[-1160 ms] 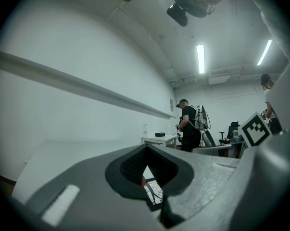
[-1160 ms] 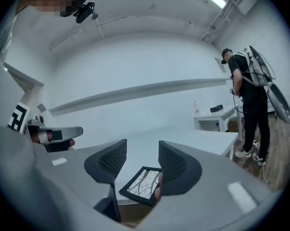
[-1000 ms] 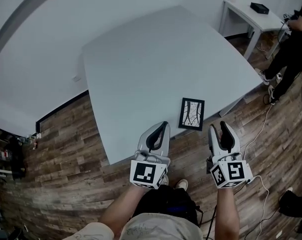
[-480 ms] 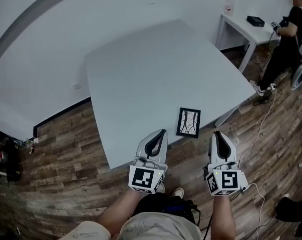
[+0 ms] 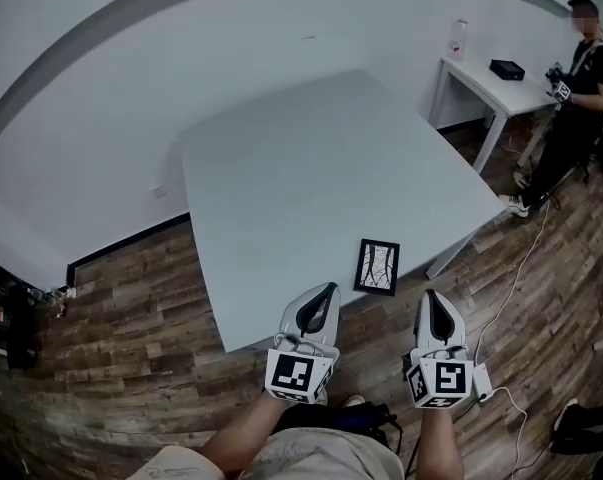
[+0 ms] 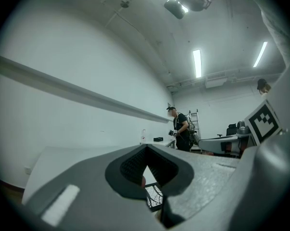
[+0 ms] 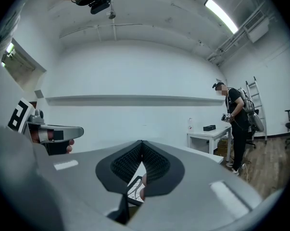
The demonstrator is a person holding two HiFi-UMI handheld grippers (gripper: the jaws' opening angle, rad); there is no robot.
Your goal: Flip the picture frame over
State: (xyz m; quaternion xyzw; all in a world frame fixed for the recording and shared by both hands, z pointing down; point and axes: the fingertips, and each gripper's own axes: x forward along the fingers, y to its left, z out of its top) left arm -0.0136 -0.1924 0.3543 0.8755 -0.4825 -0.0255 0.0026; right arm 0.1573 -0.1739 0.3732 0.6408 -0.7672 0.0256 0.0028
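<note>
The picture frame [image 5: 377,267], black-edged with a branching line drawing facing up, lies flat near the front edge of the pale grey table [image 5: 311,158]. Both grippers hover off the table over the wooden floor, pointing level toward it. My left gripper [image 5: 325,291] is shut and empty, short of the table edge and left of the frame. My right gripper [image 5: 430,298] is right of the frame; its jaws have just been closing, with nothing between them. The frame [image 6: 155,195] peeks out below the left gripper [image 6: 145,150], and the frame [image 7: 134,188] shows below the right gripper [image 7: 142,143].
A small white side table [image 5: 486,80] at the back right carries a black box [image 5: 507,69] and a bottle [image 5: 458,38]. A person [image 5: 579,88] stands beside it. A cable [image 5: 516,258] trails over the wooden floor at the right.
The right gripper's jaws went from open to shut. Both grippers now sit lower in the head view, a little farther from the frame.
</note>
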